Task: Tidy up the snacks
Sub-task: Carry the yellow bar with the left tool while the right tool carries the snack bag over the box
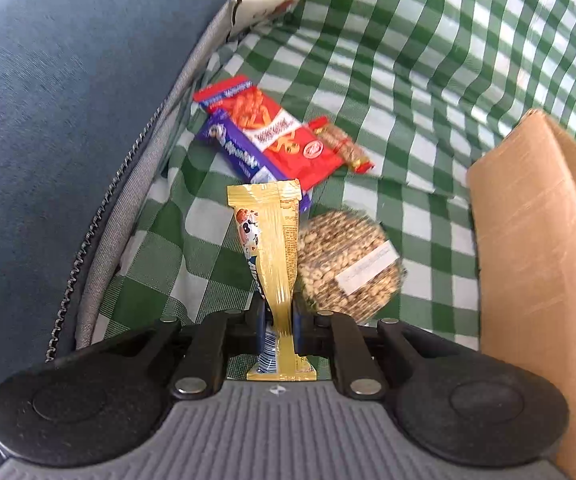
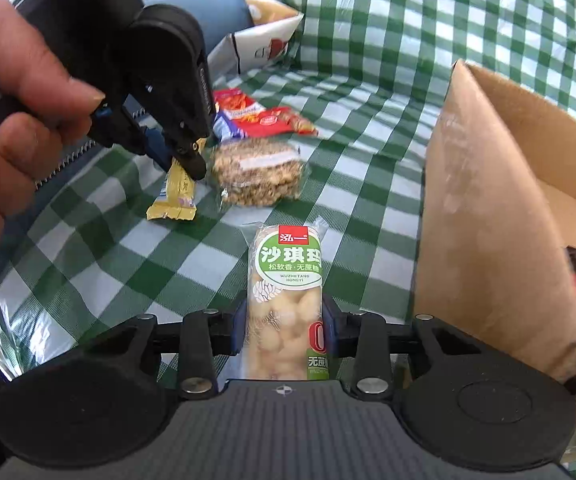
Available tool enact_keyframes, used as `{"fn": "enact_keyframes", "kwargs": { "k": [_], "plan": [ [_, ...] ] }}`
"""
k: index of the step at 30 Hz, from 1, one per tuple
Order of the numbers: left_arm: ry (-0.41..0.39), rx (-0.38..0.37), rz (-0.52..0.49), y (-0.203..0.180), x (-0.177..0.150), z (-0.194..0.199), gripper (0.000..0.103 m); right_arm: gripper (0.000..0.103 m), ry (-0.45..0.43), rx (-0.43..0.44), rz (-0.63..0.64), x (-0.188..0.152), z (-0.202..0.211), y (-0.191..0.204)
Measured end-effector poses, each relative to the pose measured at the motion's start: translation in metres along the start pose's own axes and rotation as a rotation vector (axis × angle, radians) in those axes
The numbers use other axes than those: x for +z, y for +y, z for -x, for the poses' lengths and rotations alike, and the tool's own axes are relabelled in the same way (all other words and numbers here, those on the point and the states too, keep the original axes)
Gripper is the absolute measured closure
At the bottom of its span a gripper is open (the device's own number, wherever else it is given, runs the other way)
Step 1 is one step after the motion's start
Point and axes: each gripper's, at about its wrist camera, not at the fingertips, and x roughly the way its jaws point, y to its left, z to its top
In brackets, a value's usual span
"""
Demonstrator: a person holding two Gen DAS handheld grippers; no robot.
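Holding two snacks at once, I am cataloguing from my tongs outward.

Item one: my right gripper (image 2: 286, 328) is clamping a sachima bar (image 2: 286, 304) in a clear wrapper with a green label, pads pressing its sides near the lower half. Its long axis is running straight ahead along the fingers, far end over the green checked cloth (image 2: 367, 200).

Item two: my left gripper (image 1: 280, 332) is pinching a gold wafer bar (image 1: 274, 248) across its narrow waist, jaws nearly together on the wrapper. In the right wrist view the bar is hanging down from that gripper, its crimped end at or just above the cloth; I cannot tell which.

Item three: a round peanut brittle cake (image 1: 347, 264) in clear film is lying just beside the gold bar. Farther on, a red biscuit packet (image 1: 272, 128) is overlapping a purple packet (image 1: 232, 148), with a small peanut bar (image 1: 343, 144) touching the red one.

Item four: the cardboard box (image 2: 487, 220) is standing open to the right of both grippers. My right hand is nearer, so I judge the sachima bar is going in first.

Only the right wrist view is showing the box's inside, where something red and dark is already lying, and my hand (image 2: 16, 92) on the left tool. Only the left view is showing the blue zipped bag (image 1: 68, 120) edging the cloth.
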Motion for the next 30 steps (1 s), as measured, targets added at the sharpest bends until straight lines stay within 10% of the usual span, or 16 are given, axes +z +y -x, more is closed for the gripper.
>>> {"fn": "enact_keyframes", "kwargs": {
  "k": [16, 30],
  "plan": [
    [-0.159, -0.077, 0.036, -0.005, 0.008, 0.058, 0.09, 0.065, -0.303, -0.025, -0.014, 0.037, 0.093, -0.029],
    [-0.25, -0.118, 0.004, -0.045, 0.008, 0.064, 0.09, 0.065, -0.43, -0.174, -0.129, 0.082, 0.125, -0.165]
  ]
}}
